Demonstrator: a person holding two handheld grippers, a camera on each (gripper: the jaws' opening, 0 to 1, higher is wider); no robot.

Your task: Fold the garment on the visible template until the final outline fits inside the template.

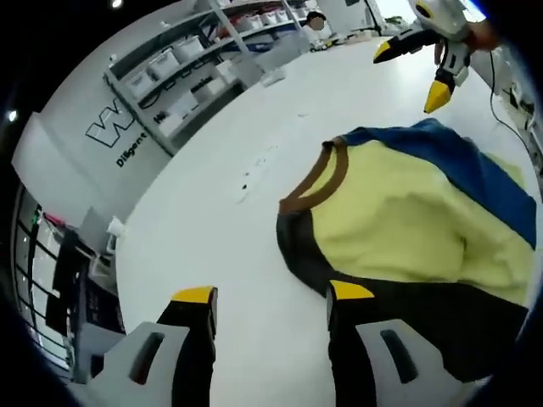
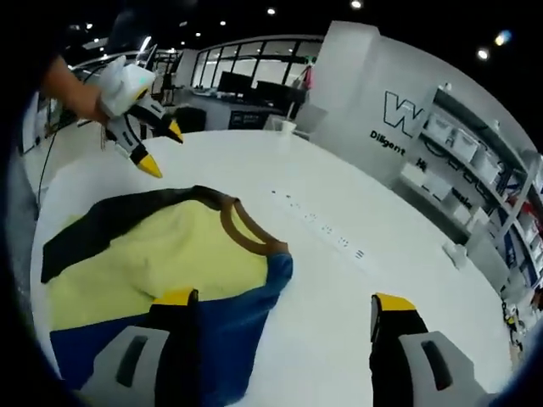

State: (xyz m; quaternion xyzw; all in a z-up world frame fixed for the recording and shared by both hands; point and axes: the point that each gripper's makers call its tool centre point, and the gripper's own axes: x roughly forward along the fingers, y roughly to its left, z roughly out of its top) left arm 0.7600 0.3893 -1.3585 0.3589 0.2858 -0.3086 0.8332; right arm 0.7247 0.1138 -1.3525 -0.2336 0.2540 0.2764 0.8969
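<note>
Left gripper view: left gripper (image 1: pixel 270 298) jaws spread over yellow, blue and black garment (image 1: pixel 407 225) on white table (image 1: pixel 221 246); right gripper (image 2: pixel 282 301) jaws likewise spread.

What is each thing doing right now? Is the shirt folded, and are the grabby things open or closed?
Garment: lying on the white table, rumpled and partly folded, held by neither gripper.
Left gripper: open, one jaw over the garment's dark edge, the other over bare table.
Right gripper: open, one jaw over the blue part, holding nothing.
</note>
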